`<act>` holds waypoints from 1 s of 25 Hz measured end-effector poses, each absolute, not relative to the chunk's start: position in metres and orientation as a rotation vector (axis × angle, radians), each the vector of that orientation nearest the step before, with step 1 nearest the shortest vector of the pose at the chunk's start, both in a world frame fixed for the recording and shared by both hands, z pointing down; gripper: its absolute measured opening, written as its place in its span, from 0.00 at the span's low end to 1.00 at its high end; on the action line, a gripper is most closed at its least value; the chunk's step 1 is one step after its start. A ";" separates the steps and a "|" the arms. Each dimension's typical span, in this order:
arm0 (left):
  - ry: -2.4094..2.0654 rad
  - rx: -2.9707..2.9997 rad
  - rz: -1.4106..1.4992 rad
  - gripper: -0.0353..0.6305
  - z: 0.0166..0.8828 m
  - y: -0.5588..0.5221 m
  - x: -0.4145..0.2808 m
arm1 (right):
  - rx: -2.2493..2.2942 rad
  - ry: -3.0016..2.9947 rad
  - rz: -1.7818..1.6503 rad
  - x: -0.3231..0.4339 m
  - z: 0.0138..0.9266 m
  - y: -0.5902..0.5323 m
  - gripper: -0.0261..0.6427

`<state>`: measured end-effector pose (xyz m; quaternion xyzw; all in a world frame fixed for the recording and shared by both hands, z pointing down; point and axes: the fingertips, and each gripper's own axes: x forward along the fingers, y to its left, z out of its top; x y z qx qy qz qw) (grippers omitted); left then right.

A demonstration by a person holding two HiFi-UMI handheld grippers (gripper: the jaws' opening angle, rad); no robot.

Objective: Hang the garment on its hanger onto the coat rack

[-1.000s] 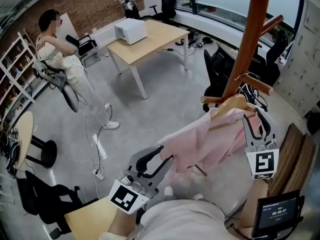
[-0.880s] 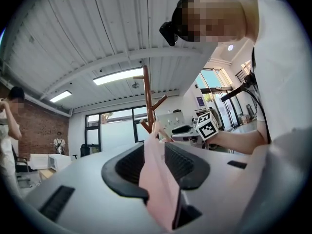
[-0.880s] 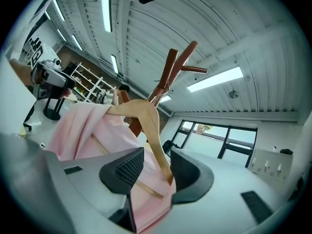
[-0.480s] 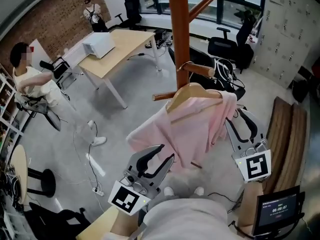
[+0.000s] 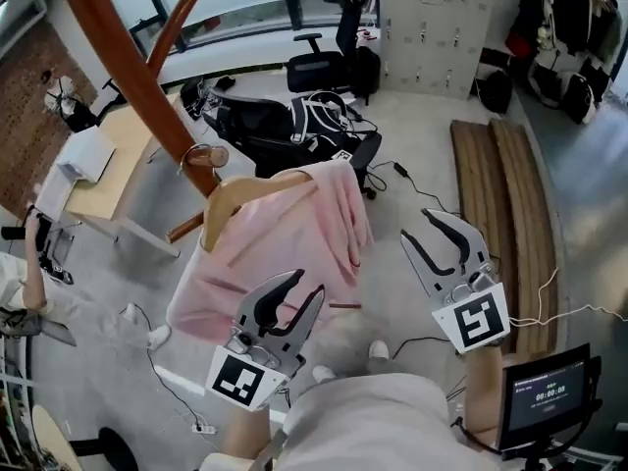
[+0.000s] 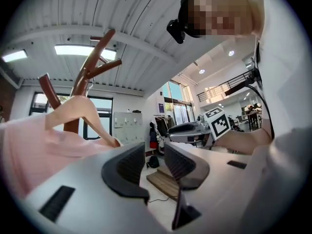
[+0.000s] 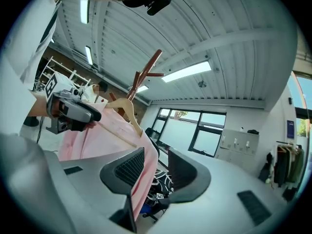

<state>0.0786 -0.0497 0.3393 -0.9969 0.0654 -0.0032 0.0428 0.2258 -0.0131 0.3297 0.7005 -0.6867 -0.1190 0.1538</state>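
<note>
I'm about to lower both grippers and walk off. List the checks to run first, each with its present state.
1. Pink garment draped on the pale wooden hanger: ok.
2. Hanger hanging from the brown wooden coat rack, held by neither gripper: ok.
3. Hanger fully seated on its peg: cannot tell.
4. Left gripper open, nothing between its jaws: ok.
5. Right gripper open, nothing between its jaws: ok.

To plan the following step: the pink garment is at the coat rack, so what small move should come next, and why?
Probably just draw both grippers back a little. The pink garment on its hanger seems to hang from the coat rack, and the left gripper and right gripper are open with nothing between their fingers.
</note>
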 end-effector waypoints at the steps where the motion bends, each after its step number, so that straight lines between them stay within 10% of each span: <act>1: 0.163 -3.066 -0.014 0.23 0.343 -0.050 0.087 | 2.038 -1.952 -0.324 0.231 0.332 -0.008 0.26; 25: -0.230 -3.301 -0.110 0.21 0.405 -0.036 0.143 | 2.223 -1.863 -0.008 0.234 0.405 0.029 0.25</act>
